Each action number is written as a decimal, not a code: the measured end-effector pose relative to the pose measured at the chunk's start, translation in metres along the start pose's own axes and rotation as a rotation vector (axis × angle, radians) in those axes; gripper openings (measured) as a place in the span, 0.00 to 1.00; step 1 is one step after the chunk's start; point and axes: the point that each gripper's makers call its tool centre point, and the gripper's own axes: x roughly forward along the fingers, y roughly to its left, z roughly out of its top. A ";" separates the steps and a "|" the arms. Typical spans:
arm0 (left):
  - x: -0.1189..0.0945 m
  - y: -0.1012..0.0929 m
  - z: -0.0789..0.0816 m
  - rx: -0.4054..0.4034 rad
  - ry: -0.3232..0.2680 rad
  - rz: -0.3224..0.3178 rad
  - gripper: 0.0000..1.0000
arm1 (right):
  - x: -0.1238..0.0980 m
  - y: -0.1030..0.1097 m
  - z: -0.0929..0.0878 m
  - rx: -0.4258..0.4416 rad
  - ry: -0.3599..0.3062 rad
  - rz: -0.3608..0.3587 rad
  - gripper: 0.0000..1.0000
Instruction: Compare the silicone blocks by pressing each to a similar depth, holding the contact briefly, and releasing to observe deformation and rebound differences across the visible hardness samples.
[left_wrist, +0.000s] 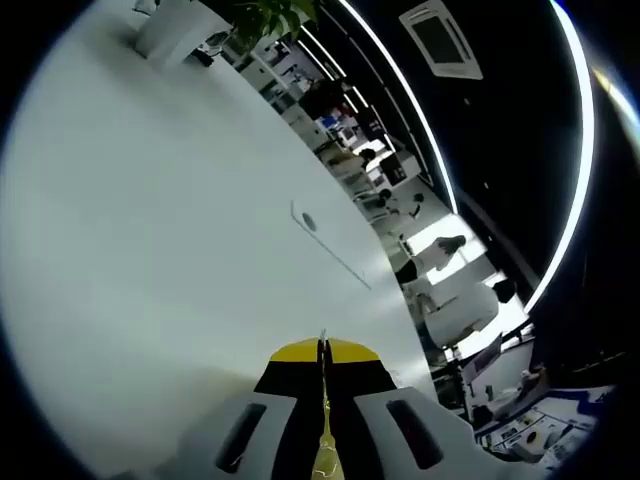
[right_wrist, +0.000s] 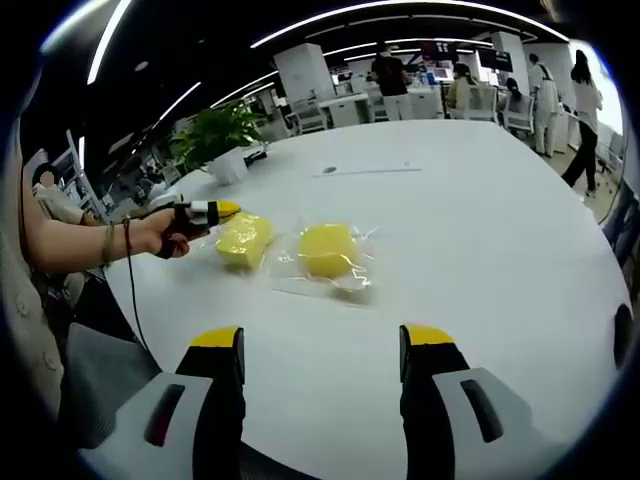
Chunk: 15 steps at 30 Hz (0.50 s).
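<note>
- The white table (right_wrist: 500, 250) carries the work; in your left gripper view its bare surface (left_wrist: 150, 250) runs out ahead of the jaws.
- Your right gripper (right_wrist: 322, 345) hovers over the near table edge with its yellow-tipped jaws spread wide and nothing between them.
- Your left gripper (right_wrist: 222, 210), seen from the right gripper view in your hand (right_wrist: 165, 232), has its yellow tip just beside the left silicone block. In its own view (left_wrist: 323, 352) the jaws are pressed together, gripping nothing.
- Two yellow silicone blocks lie mid-table in clear wrapping: the left silicone block (right_wrist: 245, 240) and the rounder right silicone block (right_wrist: 327, 249), set near each other.
- A potted plant (right_wrist: 218, 135) stands at the far left table edge.
</note>
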 end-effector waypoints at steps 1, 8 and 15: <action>-0.001 -0.002 0.000 0.009 -0.002 -0.003 0.00 | -0.001 0.001 0.001 -0.001 -0.005 0.002 0.58; -0.013 -0.029 -0.004 0.077 0.001 -0.036 0.00 | -0.004 0.007 0.006 -0.017 -0.028 0.018 0.58; -0.022 -0.053 -0.015 0.143 0.026 -0.069 0.00 | -0.011 0.012 0.010 -0.026 -0.056 0.024 0.58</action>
